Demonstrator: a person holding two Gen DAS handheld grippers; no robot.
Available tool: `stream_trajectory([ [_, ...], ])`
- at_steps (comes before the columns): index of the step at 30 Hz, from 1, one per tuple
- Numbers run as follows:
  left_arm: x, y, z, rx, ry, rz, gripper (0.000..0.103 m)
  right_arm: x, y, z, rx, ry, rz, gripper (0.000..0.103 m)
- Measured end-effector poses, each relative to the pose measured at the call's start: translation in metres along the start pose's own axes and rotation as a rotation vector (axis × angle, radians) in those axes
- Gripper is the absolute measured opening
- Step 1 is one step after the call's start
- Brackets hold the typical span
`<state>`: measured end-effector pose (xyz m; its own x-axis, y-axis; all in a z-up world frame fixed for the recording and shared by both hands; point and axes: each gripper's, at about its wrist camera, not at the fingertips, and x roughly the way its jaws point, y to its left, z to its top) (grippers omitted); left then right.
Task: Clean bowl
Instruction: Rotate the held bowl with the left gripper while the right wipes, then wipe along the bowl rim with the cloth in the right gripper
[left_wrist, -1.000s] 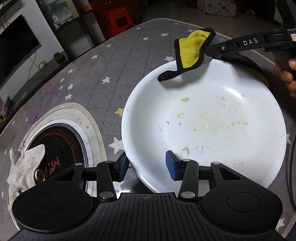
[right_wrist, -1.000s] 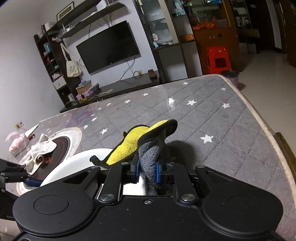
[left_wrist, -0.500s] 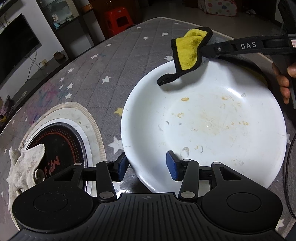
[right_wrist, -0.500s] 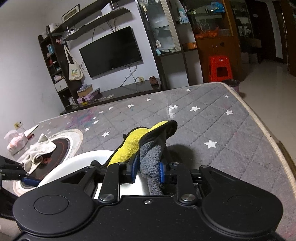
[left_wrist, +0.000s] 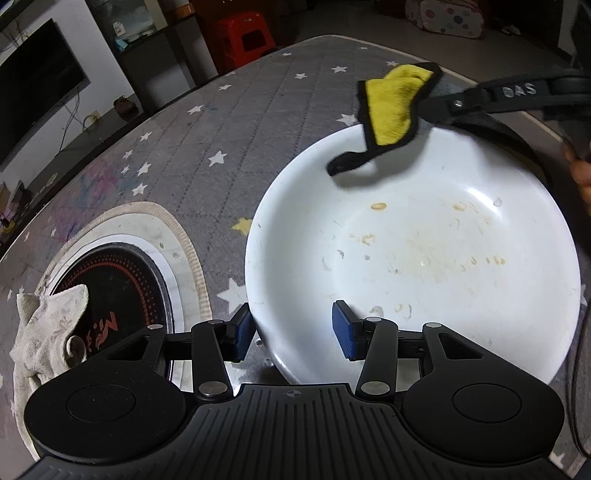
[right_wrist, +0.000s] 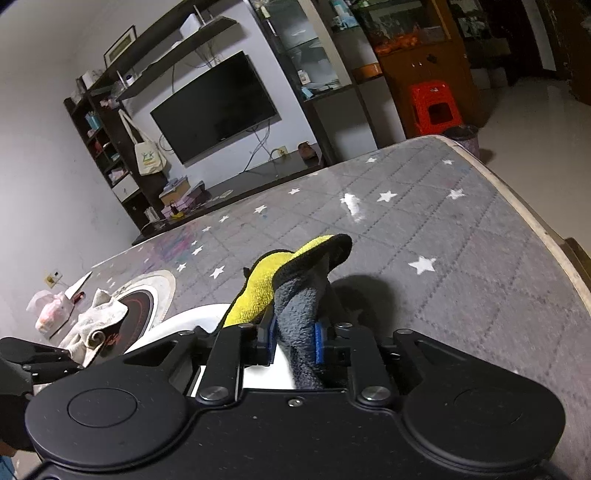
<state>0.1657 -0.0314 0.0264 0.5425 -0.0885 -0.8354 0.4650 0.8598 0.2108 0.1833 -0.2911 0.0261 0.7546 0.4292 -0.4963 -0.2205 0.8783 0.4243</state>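
Note:
A wide white bowl (left_wrist: 424, 258) with dried yellowish food marks rests on the grey star-patterned table. My left gripper (left_wrist: 293, 330) is open, its blue pads straddling the bowl's near rim, one pad outside and one inside. My right gripper (right_wrist: 295, 341) is shut on a yellow and grey cloth (right_wrist: 295, 288). In the left wrist view that cloth (left_wrist: 397, 107) hangs over the bowl's far rim, held above it by the right gripper's arm. The bowl's edge (right_wrist: 184, 321) shows just below the cloth in the right wrist view.
A round induction hob (left_wrist: 110, 295) on a pale mat lies left of the bowl, with a crumpled white rag (left_wrist: 44, 332) on it. The table's curved edge (right_wrist: 535, 221) runs along the right. A person's fingers (left_wrist: 581, 177) show at the far right.
The right gripper with the cloth has risen slightly and shifted right over the bowl's far rim. The left gripper and bowl have stayed put.

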Motion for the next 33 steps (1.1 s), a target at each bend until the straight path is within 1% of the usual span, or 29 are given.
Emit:
stream_trajectory([
  [6,-0.001,-0.001,-0.001,-0.002,-0.008,0.008,0.047,-0.02,-0.005,-0.012,0.008,-0.01,-0.019,0.019],
  [15,-0.004,-0.006,-0.004,-0.013,-0.017,0.031,0.047,-0.059,-0.005,-0.04,0.027,-0.026,-0.043,0.019],
  [25,-0.013,-0.009,-0.016,-0.068,-0.016,0.02,0.049,-0.092,0.004,-0.075,0.046,-0.044,-0.048,0.019],
  [33,-0.013,-0.012,-0.017,-0.073,-0.022,0.025,0.051,-0.077,-0.003,-0.06,0.061,-0.055,-0.049,0.02],
])
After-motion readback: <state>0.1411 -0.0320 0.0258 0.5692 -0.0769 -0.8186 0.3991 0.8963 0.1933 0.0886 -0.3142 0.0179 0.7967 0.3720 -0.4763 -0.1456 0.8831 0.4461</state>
